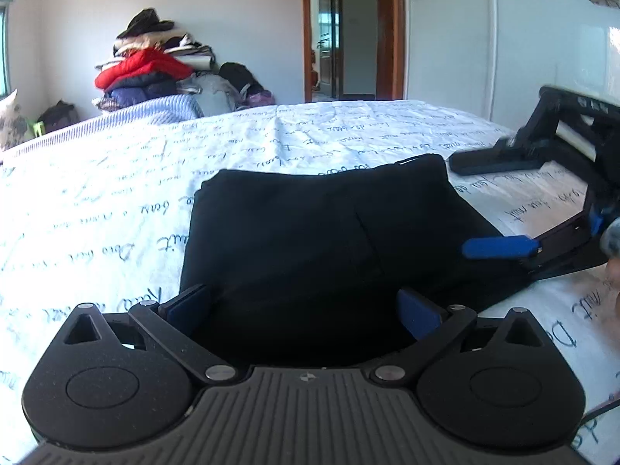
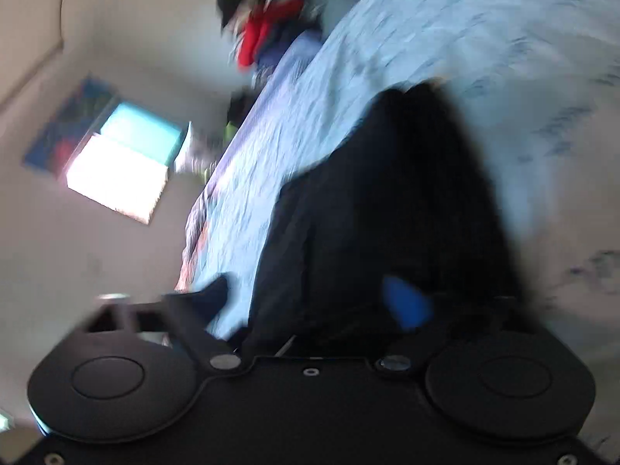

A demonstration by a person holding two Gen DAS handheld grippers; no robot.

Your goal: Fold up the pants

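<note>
Both grippers stand spread and grasp nothing, left gripper [image 1: 304,304] at the near edge and right gripper [image 1: 484,209] at the side of the black pants [image 1: 329,240], folded small on the bed [image 1: 116,193], so the fold looks nearly done and next needs either a pinch on an edge or a withdrawal.
</note>
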